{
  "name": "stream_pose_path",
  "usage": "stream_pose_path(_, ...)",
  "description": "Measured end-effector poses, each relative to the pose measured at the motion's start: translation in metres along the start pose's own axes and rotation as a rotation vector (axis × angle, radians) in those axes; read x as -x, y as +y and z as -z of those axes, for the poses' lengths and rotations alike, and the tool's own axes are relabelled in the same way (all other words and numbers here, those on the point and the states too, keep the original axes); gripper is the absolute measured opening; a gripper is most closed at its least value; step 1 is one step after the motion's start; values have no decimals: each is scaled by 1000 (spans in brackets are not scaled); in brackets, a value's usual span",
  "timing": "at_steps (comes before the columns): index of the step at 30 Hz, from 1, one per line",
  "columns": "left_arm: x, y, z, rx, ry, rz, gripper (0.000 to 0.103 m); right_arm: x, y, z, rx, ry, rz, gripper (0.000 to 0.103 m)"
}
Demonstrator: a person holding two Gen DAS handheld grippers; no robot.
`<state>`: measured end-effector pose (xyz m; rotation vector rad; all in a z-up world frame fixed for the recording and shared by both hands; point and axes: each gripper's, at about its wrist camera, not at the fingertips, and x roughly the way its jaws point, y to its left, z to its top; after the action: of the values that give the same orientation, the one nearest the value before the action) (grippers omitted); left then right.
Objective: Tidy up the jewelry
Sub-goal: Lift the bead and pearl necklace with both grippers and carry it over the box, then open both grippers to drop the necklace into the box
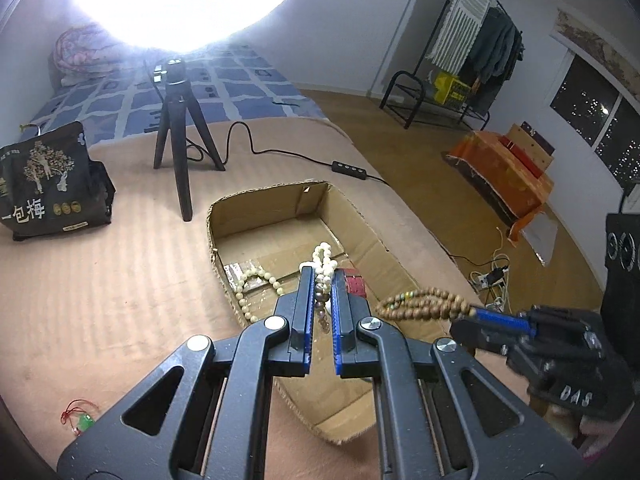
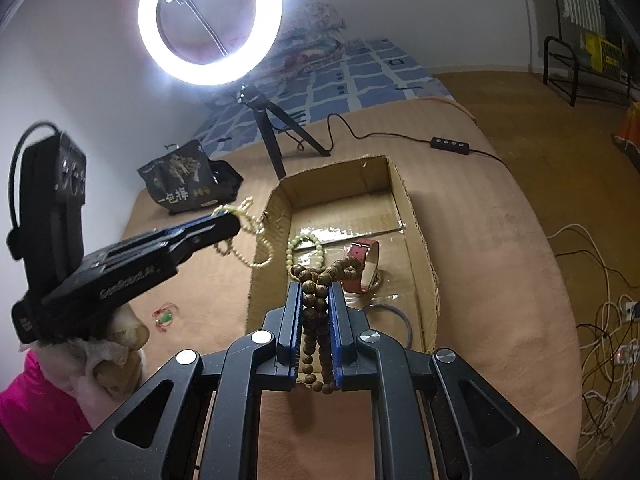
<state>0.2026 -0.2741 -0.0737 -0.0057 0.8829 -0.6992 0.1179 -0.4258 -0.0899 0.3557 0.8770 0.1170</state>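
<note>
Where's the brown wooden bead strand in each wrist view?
Left wrist: the brown wooden bead strand is at right of centre, hanging from the right gripper over the cardboard box edge.
Right wrist: bottom centre, clamped between that gripper's fingers.
Shared landmark: the red watch in the box.

- I see a bed under a tan blanket [image 1: 120, 280], with a blue checked sheet [image 1: 240, 92] at its far end.
- 1 open cardboard box [image 2: 420, 236] sits on the blanket.
- A black tripod [image 1: 182, 148] stands beyond the box, its cable and inline switch [image 1: 349, 168] trailing beside it.
- A dark snack bag [image 1: 48, 184] stands at the left.
- 1 green pendant on red cord [image 1: 82, 422] lies well apart from the box.
</note>
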Motion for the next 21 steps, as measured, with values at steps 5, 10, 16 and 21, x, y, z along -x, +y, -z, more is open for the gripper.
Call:
stream_pose_path(5,-16,-2,-6,0,15,-24,5,-7,-2,0,6,10,13,11)
stream_pose_path(10,-26,-2,-8,9,31,-51,5,-13,-4,-1,21,19,37,11)
stream_pose_path(16,-30,2,-10,20,41,-63,5,-17,-8,0,22,26,53,11)
stream_pose_path(21,-27,2,-13,24,37,-69,5,-15,-6,0,28,13,72,15)
